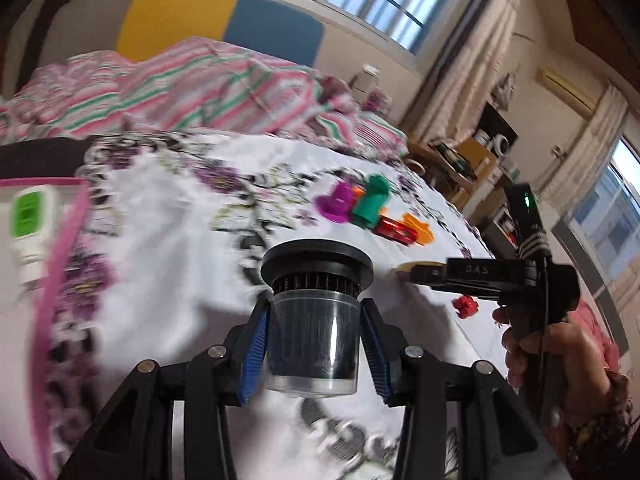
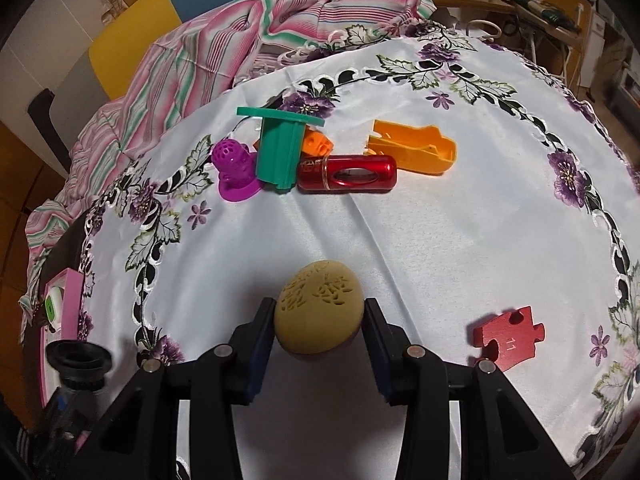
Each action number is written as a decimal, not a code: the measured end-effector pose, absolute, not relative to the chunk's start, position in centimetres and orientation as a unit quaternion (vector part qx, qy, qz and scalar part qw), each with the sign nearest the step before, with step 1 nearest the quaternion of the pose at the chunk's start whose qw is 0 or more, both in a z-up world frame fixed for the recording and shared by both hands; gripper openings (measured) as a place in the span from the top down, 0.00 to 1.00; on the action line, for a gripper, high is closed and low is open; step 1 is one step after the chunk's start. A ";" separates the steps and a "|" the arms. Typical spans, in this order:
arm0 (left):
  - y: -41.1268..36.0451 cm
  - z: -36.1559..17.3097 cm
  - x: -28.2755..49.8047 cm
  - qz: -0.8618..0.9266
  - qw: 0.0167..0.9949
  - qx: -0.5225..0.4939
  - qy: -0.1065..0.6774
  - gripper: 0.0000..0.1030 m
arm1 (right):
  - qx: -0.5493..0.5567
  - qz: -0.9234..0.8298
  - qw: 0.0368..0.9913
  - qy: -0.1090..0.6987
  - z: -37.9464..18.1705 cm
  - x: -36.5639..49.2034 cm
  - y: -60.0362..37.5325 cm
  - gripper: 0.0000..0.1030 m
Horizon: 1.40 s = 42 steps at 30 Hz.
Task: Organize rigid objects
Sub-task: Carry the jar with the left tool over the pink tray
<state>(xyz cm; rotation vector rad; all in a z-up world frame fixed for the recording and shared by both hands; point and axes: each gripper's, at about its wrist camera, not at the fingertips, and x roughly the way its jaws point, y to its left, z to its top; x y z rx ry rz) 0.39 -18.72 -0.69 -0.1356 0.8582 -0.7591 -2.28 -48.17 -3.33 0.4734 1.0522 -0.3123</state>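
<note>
My left gripper [image 1: 314,344] is shut on a clear jar with a black ribbed cap [image 1: 316,300], held above the flowered cloth; the same jar [image 2: 78,364] shows at the lower left of the right wrist view. My right gripper [image 2: 319,320] is shut on a tan oval piece with carved characters [image 2: 319,312], just over the cloth. In the left wrist view the right gripper [image 1: 416,270] sits at the right, with a hand [image 1: 552,344] on its handle. Farther back lie a purple perforated piece [image 2: 234,168], a green flanged piece [image 2: 278,152], an orange cube [image 2: 318,144], a red cylinder [image 2: 346,174] and an orange open case [image 2: 416,146].
A red puzzle piece marked 11 [image 2: 508,332] lies on the cloth to the right of my right gripper. A pink-edged box [image 2: 74,300] at the left edge holds a white and green device [image 1: 30,216]. A striped blanket [image 2: 192,56] is heaped behind the cloth.
</note>
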 end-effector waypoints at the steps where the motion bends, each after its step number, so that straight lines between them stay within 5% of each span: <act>1: -17.4 -0.5 0.6 -0.348 0.843 -0.068 0.405 0.57 | 0.220 -0.147 0.828 0.495 -3.3 -2.2 -48.1 0.58; 23: 1.4 -1.7 7.3 -0.128 0.879 -0.130 0.440 0.57 | 0.224 -0.145 0.828 0.493 -3.4 -2.1 -48.0 0.58; 42: 4.5 -4.0 7.8 -0.038 0.889 -0.096 0.445 0.56 | 0.213 -0.151 0.832 0.490 -3.2 -1.9 -47.9 0.58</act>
